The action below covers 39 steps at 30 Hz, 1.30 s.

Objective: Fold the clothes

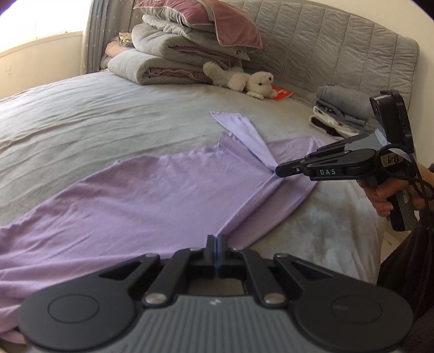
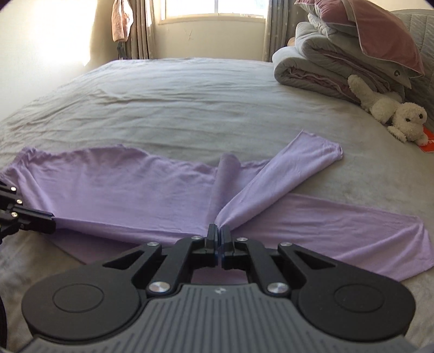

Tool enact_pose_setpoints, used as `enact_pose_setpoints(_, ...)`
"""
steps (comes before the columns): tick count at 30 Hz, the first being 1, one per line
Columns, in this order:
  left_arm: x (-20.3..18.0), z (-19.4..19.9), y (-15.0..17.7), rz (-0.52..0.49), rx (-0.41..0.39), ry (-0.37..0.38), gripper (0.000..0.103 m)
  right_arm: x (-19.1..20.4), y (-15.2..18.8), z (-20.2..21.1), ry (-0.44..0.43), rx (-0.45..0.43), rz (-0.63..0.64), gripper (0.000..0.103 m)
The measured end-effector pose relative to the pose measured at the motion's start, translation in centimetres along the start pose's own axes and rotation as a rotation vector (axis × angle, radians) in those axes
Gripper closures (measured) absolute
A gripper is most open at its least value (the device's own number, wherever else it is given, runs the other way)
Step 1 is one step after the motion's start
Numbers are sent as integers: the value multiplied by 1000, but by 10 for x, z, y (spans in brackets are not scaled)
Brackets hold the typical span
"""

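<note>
A lilac long-sleeved shirt (image 1: pixel 152 190) lies spread on the grey bed (image 1: pixel 95 114), partly folded along its near edge. My left gripper (image 1: pixel 217 239) is shut on the folded near edge of the shirt. My right gripper (image 2: pixel 218 230) is shut on the shirt (image 2: pixel 122 187) where a sleeve (image 2: pixel 284 173) meets the body, and the sleeve fans up and away from it. In the left wrist view the right gripper (image 1: pixel 279 171) pinches the same fold from the right. The left gripper (image 2: pixel 51 221) shows at the left edge of the right wrist view, on the fold.
A stack of folded clothes (image 1: pixel 341 114) sits at the right by the headboard (image 1: pixel 339 46). Folded duvets and a pink pillow (image 1: pixel 184 46) are piled at the head, with a white plush dog (image 1: pixel 244 81) and a red booklet (image 1: pixel 283 93). A window (image 2: pixel 214 10) is beyond the bed.
</note>
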<state>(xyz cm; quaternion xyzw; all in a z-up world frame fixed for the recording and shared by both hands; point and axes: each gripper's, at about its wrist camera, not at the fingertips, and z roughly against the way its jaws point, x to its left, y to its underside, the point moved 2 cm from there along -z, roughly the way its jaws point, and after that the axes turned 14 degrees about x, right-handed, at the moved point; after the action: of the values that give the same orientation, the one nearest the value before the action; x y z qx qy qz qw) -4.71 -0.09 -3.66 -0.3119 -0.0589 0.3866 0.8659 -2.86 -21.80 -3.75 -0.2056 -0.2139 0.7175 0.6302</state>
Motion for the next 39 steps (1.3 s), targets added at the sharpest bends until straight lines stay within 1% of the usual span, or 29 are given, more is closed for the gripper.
enact_pose_setpoints(3,0,-5,6,11,16,-10,103,3,5,-10,15,17,31,100)
enact_pose_setpoints(7,0,0,6,58,26,-16,100,9,6,-5,35,11,90,98)
enact_pose_setpoints(8,0,3,6,77,29,-16,100,10,6,-2,38,6,108,94)
enact_pose_setpoints(9,1,8,7,101,29,-13,100,12,6,0,39,3,130,92)
enact_pose_setpoints(10,1,14,9,130,29,-18,97,14,5,4,40,-5,160,90)
enact_pose_setpoints(12,4,26,13,199,30,-45,95,21,6,11,41,-25,221,86)
enact_pose_setpoints(14,10,36,17,278,35,-79,86,31,5,16,25,-50,291,72)
enact_pose_setpoints(15,14,41,20,323,37,-96,83,36,5,19,14,-64,326,72)
enact_pose_setpoints(16,20,45,22,372,36,-109,77,43,5,21,-2,-78,368,72)
enact_pose_setpoints(18,34,55,28,482,29,-131,75,58,7,23,-39,-100,458,72)
enact_pose_setpoints(20,48,63,36,597,8,-146,68,74,10,22,-65,-113,547,72)
enact_pose_setpoints(23,71,76,52,784,-44,-157,66,97,14,21,-91,-129,672,72)
enact_pose_setpoints(25,83,84,62,883,-89,-173,66,110,15,19,-100,-144,731,72)
enact_pose_setpoints(27,92,90,69,946,-131,-200,66,121,16,17,-107,-152,777,72)
enact_pose_setpoints(29,97,94,73,986,-168,-232,67,130,15,15,-117,-158,807,72)
enact_pose_setpoints(33,109,99,81,1051,-213,-274,68,143,16,10,-124,-156,867,78)
enact_pose_setpoints(35,116,99,86,1088,-211,-297,68,148,17,7,-126,-152,894,89)
enact_pose_setpoints(36,119,98,89,1110,-209,-298,69,150,17,6,-125,-148,903,91)
enact_pose_setpoints(37,122,97,93,1135,-210,-292,72,152,18,4,-124,-144,909,94)
enact_pose_setpoints(38,124,96,97,1162,-211,-284,80,152,18,3,-123,-140,912,96)
enact_pose_setpoints(39,125,96,100,1182,-216,-280,82,153,18,2,-121,-138,915,97)
